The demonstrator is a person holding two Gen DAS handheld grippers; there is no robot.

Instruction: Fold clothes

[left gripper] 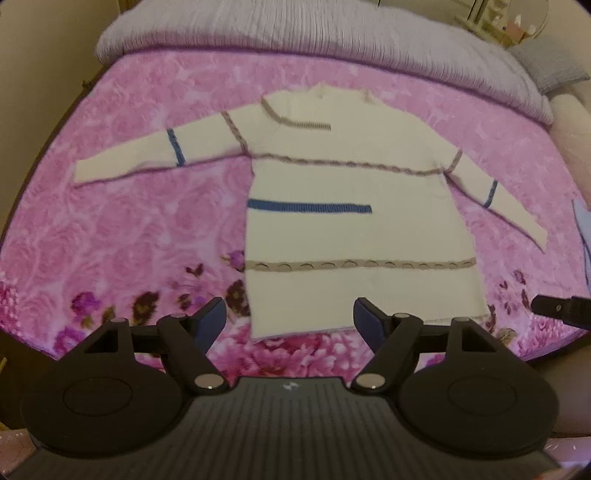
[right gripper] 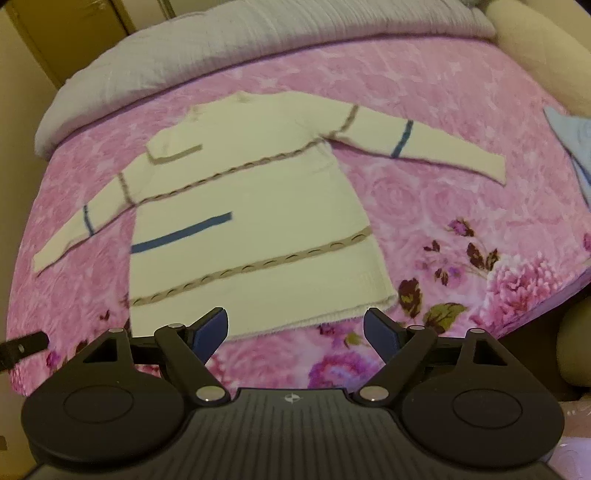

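Note:
A cream knit sweater (left gripper: 343,192) with tan and blue stripes lies flat on the pink floral bedspread (left gripper: 129,240), both sleeves spread out sideways and its hem toward me. In the right wrist view the same sweater (right gripper: 251,206) lies tilted, hem nearest. My left gripper (left gripper: 290,317) hovers open just above the hem, nothing between its fingers. My right gripper (right gripper: 295,328) is open too, over the hem's right part, holding nothing. Each gripper's tip shows at the edge of the other's view: the right gripper (left gripper: 561,308) at the right edge, the left gripper (right gripper: 22,345) at the left.
A grey ribbed blanket (left gripper: 295,33) is bunched along the far side of the bed. A light blue cloth (right gripper: 572,147) lies at the bed's right edge. A beige cushion (right gripper: 543,40) sits at the far right. The bedspread (right gripper: 461,221) is bare beside the sweater.

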